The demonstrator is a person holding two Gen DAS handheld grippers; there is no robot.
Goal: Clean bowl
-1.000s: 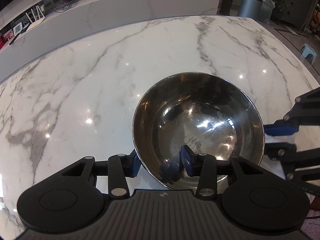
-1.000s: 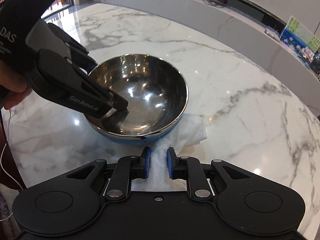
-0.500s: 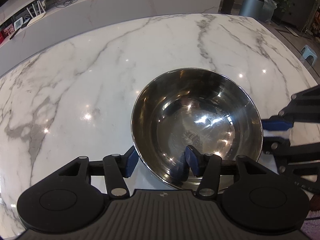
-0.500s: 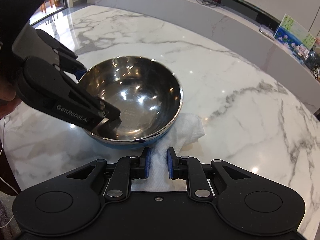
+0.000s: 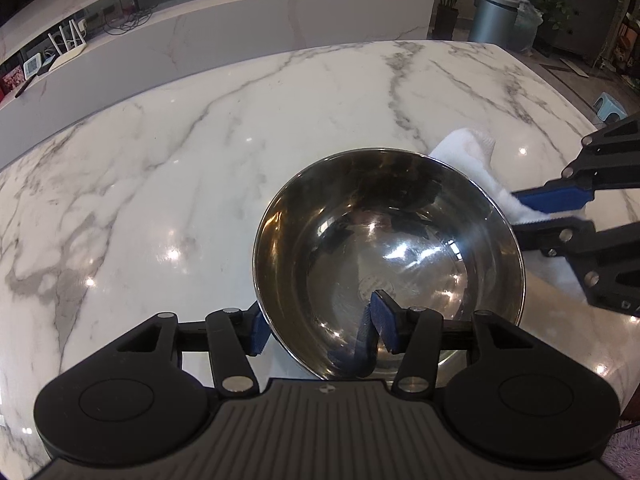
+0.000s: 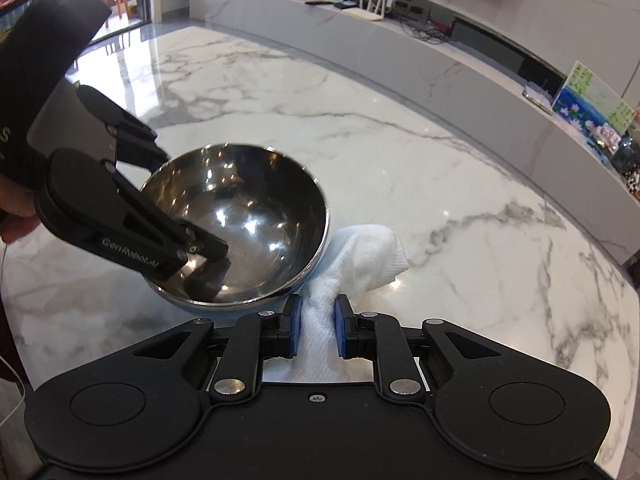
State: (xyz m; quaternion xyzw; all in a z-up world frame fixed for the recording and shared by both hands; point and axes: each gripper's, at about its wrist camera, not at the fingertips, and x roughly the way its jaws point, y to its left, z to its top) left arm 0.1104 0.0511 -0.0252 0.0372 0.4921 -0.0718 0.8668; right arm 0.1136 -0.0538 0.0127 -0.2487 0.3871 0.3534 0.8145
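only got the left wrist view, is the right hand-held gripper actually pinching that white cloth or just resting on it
Observer: Pinching it. The right wrist view shows the right hand-held gripper with the white cloth squeezed between both blue pads.
Operator: does the cloth reach the bowl
Observer: Yes, its far fold sits against the bowl just below the rim.
Operator: is the bowl steel outside too
Observer: Its underside looks blue from here.
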